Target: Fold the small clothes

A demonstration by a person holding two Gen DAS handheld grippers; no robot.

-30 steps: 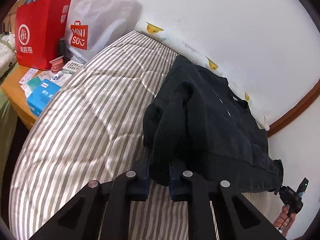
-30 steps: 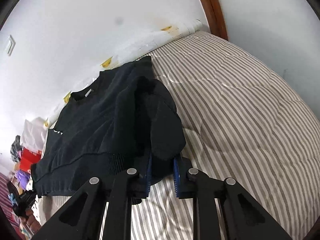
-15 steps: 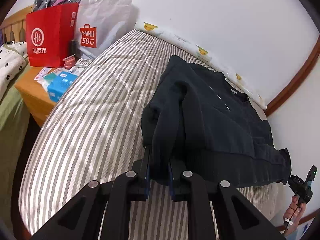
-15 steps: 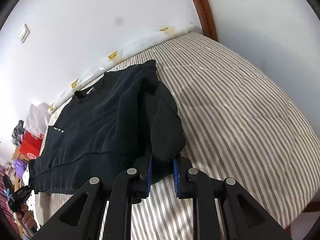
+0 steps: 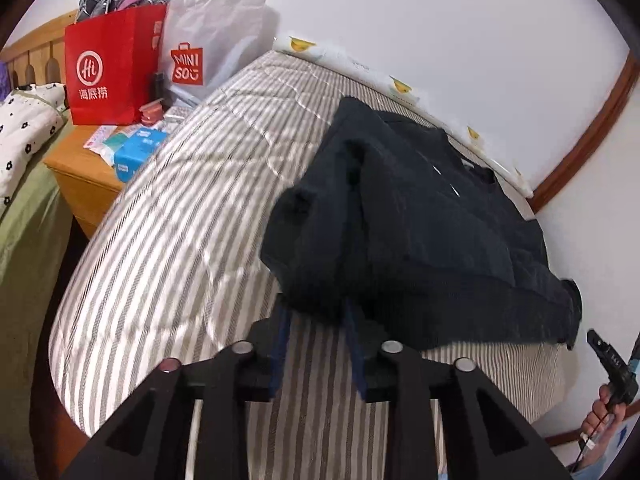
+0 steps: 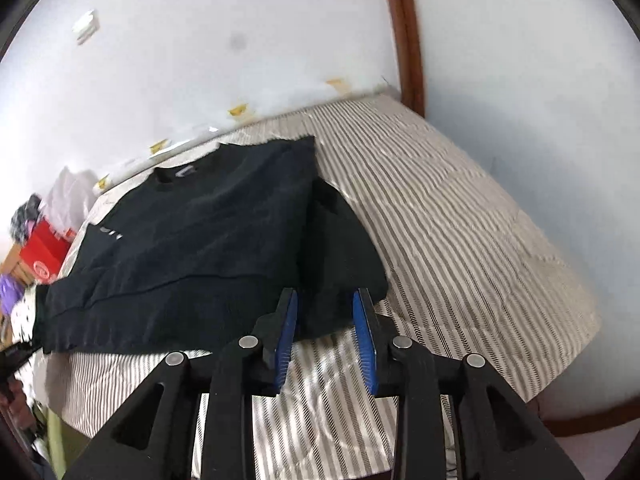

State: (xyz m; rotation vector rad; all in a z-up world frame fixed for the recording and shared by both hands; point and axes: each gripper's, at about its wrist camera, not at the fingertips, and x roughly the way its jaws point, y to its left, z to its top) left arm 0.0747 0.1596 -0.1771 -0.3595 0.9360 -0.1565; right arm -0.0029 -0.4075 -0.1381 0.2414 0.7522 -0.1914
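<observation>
Lying on the bed: one black knit sweatshirt (image 5: 432, 232), spread flat on the grey-and-white striped quilt (image 5: 168, 232), collar toward the white wall, ribbed hem toward the near edge of the bed.
Sleeves: two, each folded in over the body; one sleeve end lies in front of each gripper.
Left gripper (image 5: 316, 344): black frame with blue pads; its jaws are opening, spread apart, with the sleeve cuff just ahead of the tips and the pads not pressing on it.
Right gripper (image 6: 326, 332): same build; its jaws are opening, the folded sleeve edge lying between the two blue pads (image 6: 365, 332) without being pinched.
Person: one hand (image 5: 604, 412) shows at the lower right of the left view, gripping a black handle.
Bags: two on the wooden bedside table (image 5: 86, 176), one red paper bag (image 5: 108, 76) and one white plastic shopping bag (image 5: 212, 36).
Edges: the sweatshirt hem sits near the bed's front edge; the collar lies close to the wall side.
Open room: a wide bare stretch of quilt lies on either side of the sweatshirt.
</observation>
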